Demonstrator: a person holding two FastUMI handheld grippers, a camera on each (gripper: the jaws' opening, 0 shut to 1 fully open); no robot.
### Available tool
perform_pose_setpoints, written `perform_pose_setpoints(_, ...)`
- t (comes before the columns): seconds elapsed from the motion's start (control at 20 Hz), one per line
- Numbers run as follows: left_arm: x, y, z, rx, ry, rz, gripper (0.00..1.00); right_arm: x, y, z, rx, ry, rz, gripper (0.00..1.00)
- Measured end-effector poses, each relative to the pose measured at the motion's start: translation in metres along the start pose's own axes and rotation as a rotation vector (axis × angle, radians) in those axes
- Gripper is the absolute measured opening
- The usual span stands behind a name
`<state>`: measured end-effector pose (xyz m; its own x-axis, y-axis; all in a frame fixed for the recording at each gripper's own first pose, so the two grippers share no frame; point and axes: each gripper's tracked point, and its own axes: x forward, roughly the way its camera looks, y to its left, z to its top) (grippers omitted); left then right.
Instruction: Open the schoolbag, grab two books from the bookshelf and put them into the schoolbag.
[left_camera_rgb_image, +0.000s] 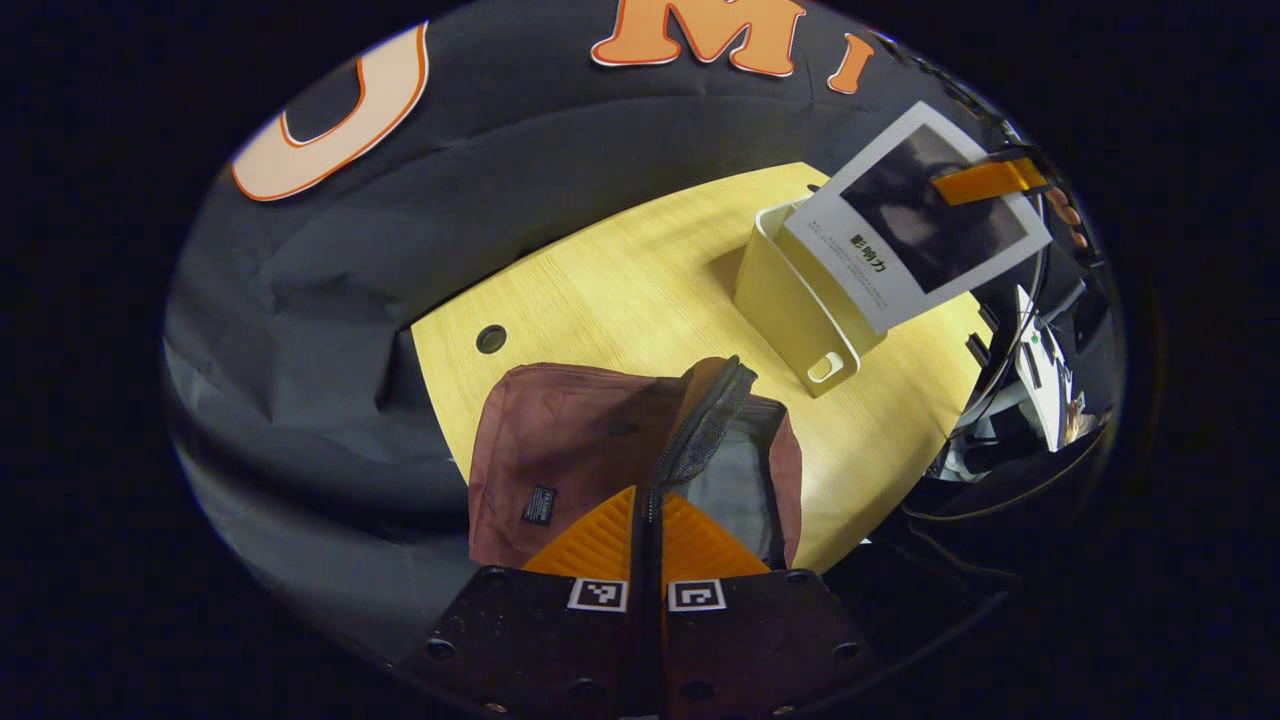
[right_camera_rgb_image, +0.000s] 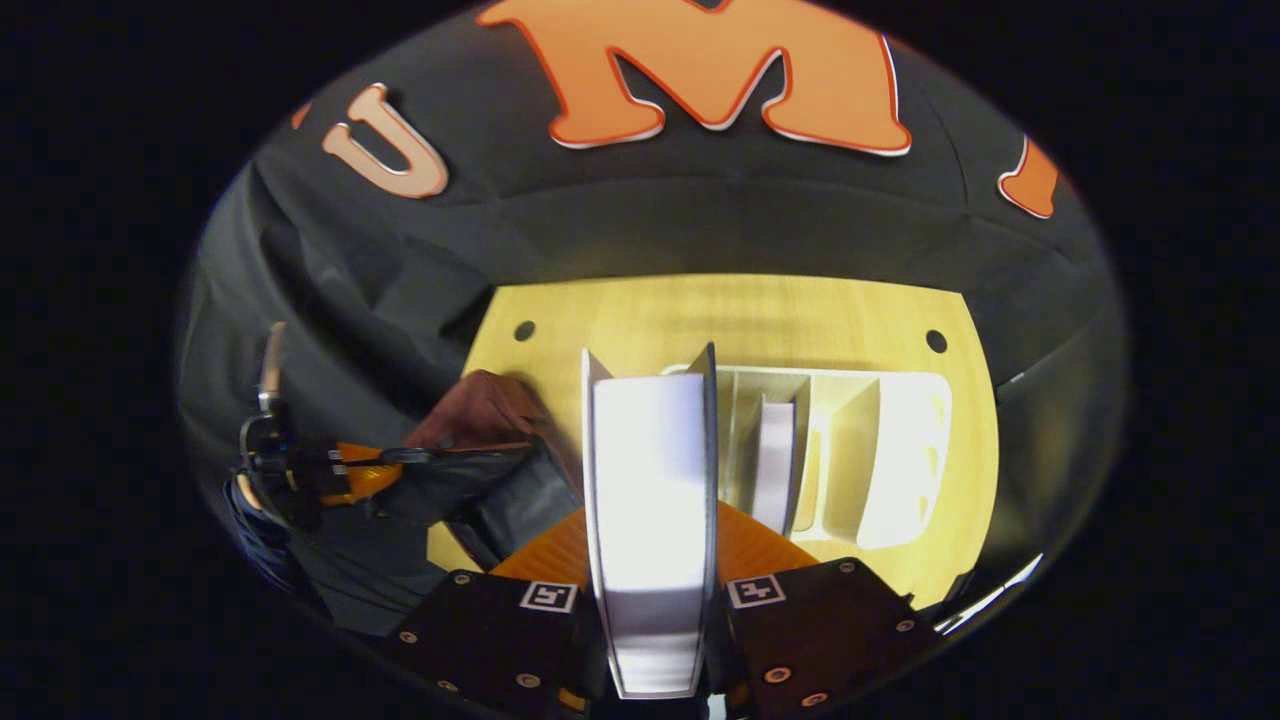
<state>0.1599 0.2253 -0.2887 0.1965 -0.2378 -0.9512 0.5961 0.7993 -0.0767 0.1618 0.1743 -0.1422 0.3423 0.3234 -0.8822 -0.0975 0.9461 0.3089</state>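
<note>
The maroon schoolbag (left_camera_rgb_image: 560, 440) lies on the wooden table (left_camera_rgb_image: 620, 290), its zip parted and grey lining showing. My left gripper (left_camera_rgb_image: 648, 498) is shut on the raised zip edge of the bag, holding the mouth up. A white-covered book (left_camera_rgb_image: 915, 215) with a dark picture hangs above the white bookshelf (left_camera_rgb_image: 790, 305), pinched by my right gripper (left_camera_rgb_image: 990, 182). In the right gripper view the book (right_camera_rgb_image: 650, 480) stands page-edge toward me between the fingers of my right gripper (right_camera_rgb_image: 650, 530). Behind it, the bookshelf (right_camera_rgb_image: 900, 450) holds another book (right_camera_rgb_image: 775, 460). The left gripper (right_camera_rgb_image: 345, 472) holds the bag (right_camera_rgb_image: 480, 410) at the left.
The table has a round cable hole (left_camera_rgb_image: 491, 338) near the bag and two such holes (right_camera_rgb_image: 935, 341) along its far edge. Black cloth hangs behind and beside the table. Cables and equipment (left_camera_rgb_image: 1030, 390) sit past the table's right edge.
</note>
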Motion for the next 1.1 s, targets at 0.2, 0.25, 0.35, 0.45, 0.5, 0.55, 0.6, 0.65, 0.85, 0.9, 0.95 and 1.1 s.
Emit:
perform_pose_setpoints(0.2, -0.001, 0.0, 0.0, -0.004, -0.001, 0.006, 0.01, 0.0, 0.043, -0.019, 0.021, -0.038, 0.113, 0.4)
perform_pose_setpoints(0.25, -0.001, -0.001, -0.002, -0.005, -0.001, 0.002, 0.01, 0.004, 0.05, -0.023, 0.021, -0.037, 0.129, 0.4)
perform_pose_setpoints(0.35, 0.0, -0.001, -0.002, -0.006, -0.005, 0.005, 0.01, 0.014, 0.064, -0.032, 0.023, -0.038, 0.151, 0.4)
perform_pose_setpoints(0.45, 0.0, -0.001, -0.002, -0.007, -0.01, 0.012, 0.01, 0.026, 0.075, -0.043, 0.048, -0.035, 0.181, 0.4)
perform_pose_setpoints(0.5, 0.0, -0.001, -0.001, -0.009, -0.01, 0.013, 0.01, 0.032, 0.081, -0.049, 0.069, -0.033, 0.2, 0.4)
perform_pose_setpoints(0.55, -0.001, -0.001, -0.002, -0.01, -0.013, 0.014, 0.01, 0.039, 0.088, -0.057, 0.083, -0.021, 0.22, 0.4)
perform_pose_setpoints(0.6, -0.001, -0.002, -0.002, -0.01, -0.013, 0.016, 0.01, 0.046, 0.093, -0.063, 0.109, -0.02, 0.239, 0.4)
perform_pose_setpoints(0.65, 0.0, -0.001, -0.003, -0.01, -0.014, 0.016, 0.01, 0.053, 0.099, -0.07, 0.135, -0.011, 0.261, 0.4)
perform_pose_setpoints(0.85, 0.0, -0.001, -0.004, -0.02, -0.021, 0.021, 0.01, 0.087, 0.116, -0.094, 0.254, -0.001, 0.317, 0.4)
perform_pose_setpoints(0.9, 0.001, -0.002, -0.004, -0.026, -0.025, 0.022, 0.01, 0.095, 0.118, -0.096, 0.282, -0.005, 0.321, 0.4)
perform_pose_setpoints(0.95, 0.001, -0.003, -0.004, -0.034, -0.029, 0.02, 0.01, 0.098, 0.123, -0.099, 0.318, -0.012, 0.333, 0.4)
perform_pose_setpoints(1.1, 0.001, -0.005, -0.001, -0.05, -0.042, 0.023, 0.01, 0.111, 0.131, -0.111, 0.433, -0.025, 0.368, 0.4)
